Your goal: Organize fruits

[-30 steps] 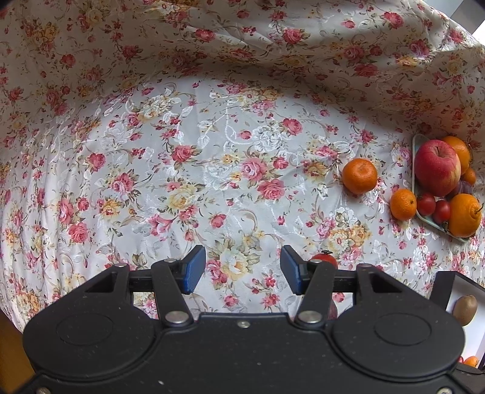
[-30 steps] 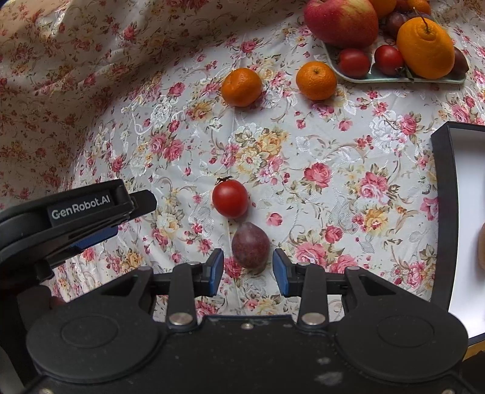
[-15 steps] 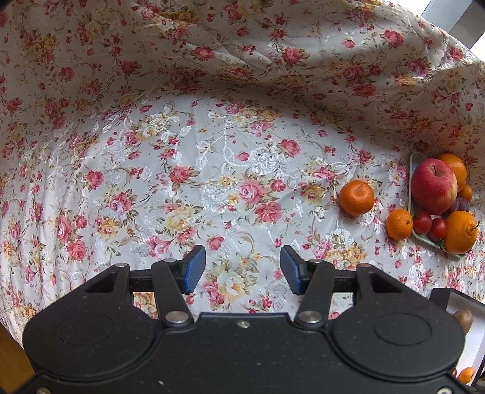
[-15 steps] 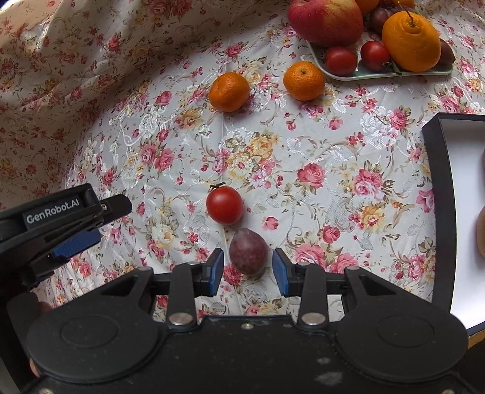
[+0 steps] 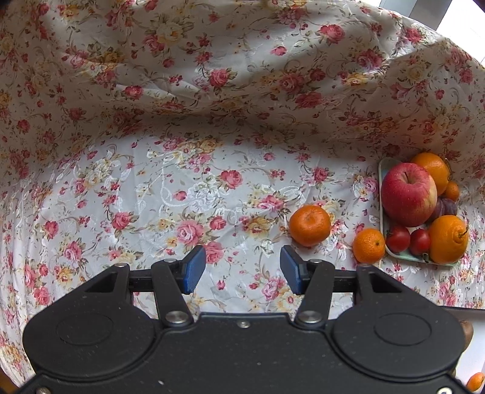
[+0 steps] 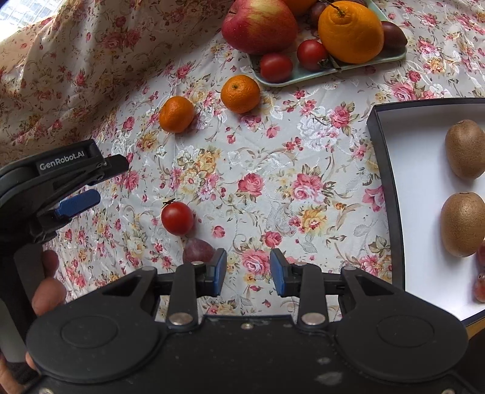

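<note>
In the right wrist view a cherry tomato [image 6: 177, 222] and a purple passion fruit [image 6: 197, 251] lie on the floral cloth, the passion fruit just left of my open, empty right gripper [image 6: 248, 272]. Two mandarins [image 6: 176, 114] [image 6: 240, 94] lie farther off. A green tray [image 6: 306, 76] holds an apple [image 6: 259, 25], an orange, tomatoes and more fruit. A black-rimmed white box [image 6: 382, 169] at the right holds two kiwis [image 6: 464, 148]. My left gripper [image 5: 239, 269] is open and empty above bare cloth, with the mandarins [image 5: 309, 225] and tray [image 5: 382, 181] to its right.
The floral cloth [image 5: 212, 91] rises in folds behind and to the left. The left gripper's body [image 6: 60, 181] and the person's hand show at the left edge of the right wrist view. The box corner [image 5: 466, 309] shows at the lower right of the left wrist view.
The right gripper has shifted right, so the passion fruit is now outside its left finger and the kiwis have come into view. The left gripper has moved forward, past the tomato.
</note>
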A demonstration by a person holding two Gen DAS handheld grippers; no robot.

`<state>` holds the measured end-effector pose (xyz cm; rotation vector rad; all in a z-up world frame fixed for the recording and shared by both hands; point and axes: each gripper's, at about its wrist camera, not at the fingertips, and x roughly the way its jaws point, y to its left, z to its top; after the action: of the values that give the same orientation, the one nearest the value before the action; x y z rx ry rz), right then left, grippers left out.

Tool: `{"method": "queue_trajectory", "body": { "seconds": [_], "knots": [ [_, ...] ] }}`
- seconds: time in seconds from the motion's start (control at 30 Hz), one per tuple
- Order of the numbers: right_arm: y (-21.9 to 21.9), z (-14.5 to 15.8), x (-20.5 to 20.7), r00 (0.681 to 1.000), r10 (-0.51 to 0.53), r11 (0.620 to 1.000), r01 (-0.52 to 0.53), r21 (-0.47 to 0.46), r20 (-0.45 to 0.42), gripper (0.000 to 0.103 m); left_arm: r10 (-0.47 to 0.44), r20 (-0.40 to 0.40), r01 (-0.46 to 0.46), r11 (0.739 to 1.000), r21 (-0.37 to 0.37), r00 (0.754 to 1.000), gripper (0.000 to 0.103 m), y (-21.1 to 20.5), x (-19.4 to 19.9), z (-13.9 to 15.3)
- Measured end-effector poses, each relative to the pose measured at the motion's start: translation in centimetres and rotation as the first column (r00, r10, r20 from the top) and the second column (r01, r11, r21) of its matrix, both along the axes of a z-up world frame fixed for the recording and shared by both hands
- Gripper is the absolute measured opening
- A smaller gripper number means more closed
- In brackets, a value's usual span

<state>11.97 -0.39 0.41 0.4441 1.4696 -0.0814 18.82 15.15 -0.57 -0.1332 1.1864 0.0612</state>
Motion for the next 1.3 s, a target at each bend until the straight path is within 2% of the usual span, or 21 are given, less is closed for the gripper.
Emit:
{"method": "queue_trajectory", "body": {
  "seconds": [0.17,0.3,0.43,0.5,0.57,0.67,0.73,0.83,0.97,1.1,1.3],
  "knots": [
    [-0.6,0.4,0.2,1.0,-0.008,1.0,0.008,0.015,0.003,0.034,-0.012,0.032,0.013,0.999,-0.034,0.999,0.059,-1.6,2.8,0.0],
    [-1.0,1.0,0.1,1.0,-0.005,1.0,0.005,0.01,0.017,0.034,-0.045,0.03,0.046,0.999,-0.027,0.999,0.059,-3.7,4.6,-0.5],
    [-1.5,1.5,-0.1,0.999,0.014,1.0,-0.013,-0.025,0.04,0.034,-0.084,-0.008,0.084,0.996,0.025,0.996,0.059,-5.7,5.8,-2.3],
    [-1.9,1.8,0.0,0.998,0.02,0.999,-0.018,-0.037,0.055,0.034,-0.1,-0.035,0.101,0.995,0.023,0.994,0.059,-6.1,6.1,-3.4],
    [-2.4,2.1,0.0,0.997,0.018,0.998,-0.014,-0.061,0.069,0.034,-0.089,-0.073,0.091,0.995,0.033,0.993,0.064,-6.2,6.4,-4.3],
    [-3.0,2.5,-0.1,0.996,0.018,0.995,-0.009,-0.097,0.085,0.034,-0.07,-0.115,0.072,0.997,0.011,0.991,0.065,-5.6,6.1,-5.3],
    [-3.4,2.6,0.0,0.996,0.005,0.995,0.005,-0.099,0.094,0.034,-0.063,-0.155,0.07,0.997,0.04,0.986,0.065,-5.2,5.5,-5.9],
    [-3.7,2.7,0.2,0.996,-0.021,0.997,0.027,-0.068,0.091,0.034,-0.065,-0.169,0.083,0.991,0.104,0.983,0.065,-4.4,4.0,-6.5],
    [-3.3,2.6,0.3,0.996,-0.039,0.999,0.04,-0.005,0.078,0.034,-0.034,-0.186,0.053,0.994,0.1,0.982,0.065,-1.8,2.2,-6.4],
    [-2.8,2.5,0.5,0.996,-0.045,0.999,0.045,-0.008,0.077,0.034,0.018,-0.222,0.0,0.997,0.08,0.975,0.065,1.3,0.6,-6.5],
    [-2.2,2.1,0.9,0.997,-0.045,0.999,0.044,0.016,0.067,0.033,0.08,-0.252,-0.049,0.99,0.129,0.964,0.061,3.8,-1.6,-6.0]
  ]
}}
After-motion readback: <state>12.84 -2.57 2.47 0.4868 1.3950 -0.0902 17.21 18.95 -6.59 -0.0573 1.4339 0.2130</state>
